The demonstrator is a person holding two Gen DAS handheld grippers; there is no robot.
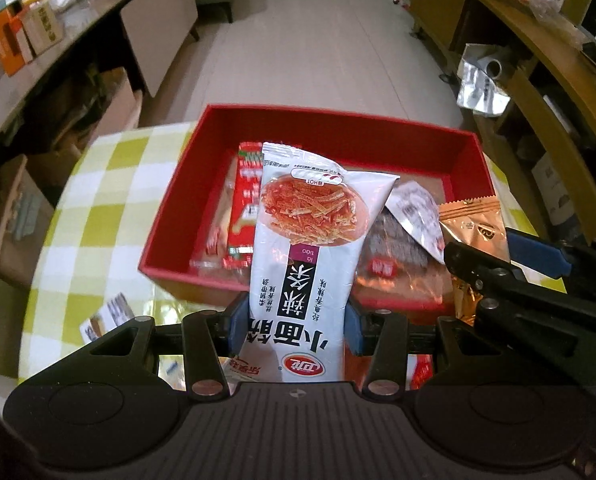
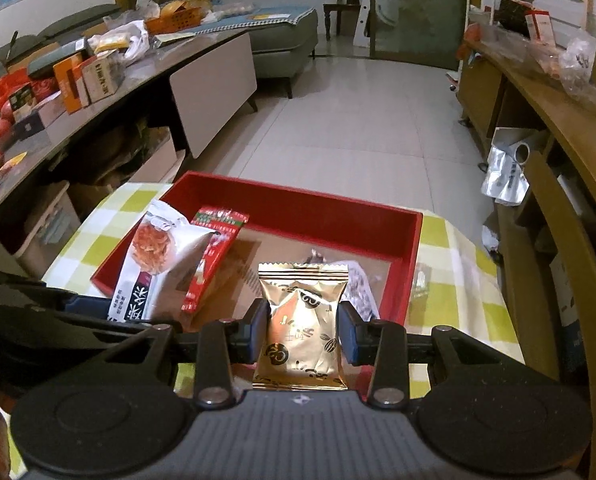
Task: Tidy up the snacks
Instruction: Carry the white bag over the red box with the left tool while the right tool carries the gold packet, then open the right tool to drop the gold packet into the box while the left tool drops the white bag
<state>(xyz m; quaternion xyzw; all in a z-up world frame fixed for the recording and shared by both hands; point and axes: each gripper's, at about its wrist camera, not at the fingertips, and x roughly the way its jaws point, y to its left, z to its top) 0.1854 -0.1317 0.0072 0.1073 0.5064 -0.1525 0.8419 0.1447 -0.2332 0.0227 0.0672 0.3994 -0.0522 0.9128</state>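
My left gripper [image 1: 296,326] is shut on a white spicy-strip snack bag [image 1: 304,240] and holds it over the near edge of the red box [image 1: 166,216]. My right gripper [image 2: 303,334] is shut on a gold snack packet [image 2: 302,328] at the box's near right side; the packet also shows in the left wrist view [image 1: 474,232]. The red box [image 2: 412,248] stands on a yellow-checked tablecloth [image 2: 450,292]. Inside lie a red packet [image 1: 244,200] [image 2: 214,256], a clear-wrapped snack [image 1: 394,252] and a white packet [image 1: 416,212]. The white bag shows in the right wrist view [image 2: 154,260].
A small packet [image 1: 106,316] lies on the tablecloth [image 1: 98,208] left of the box. Cluttered counters run along the left [image 2: 78,80] and right [image 2: 538,92]. Tiled floor [image 2: 338,120] lies beyond the table. A silver bag [image 2: 506,172] sits on the right shelf.
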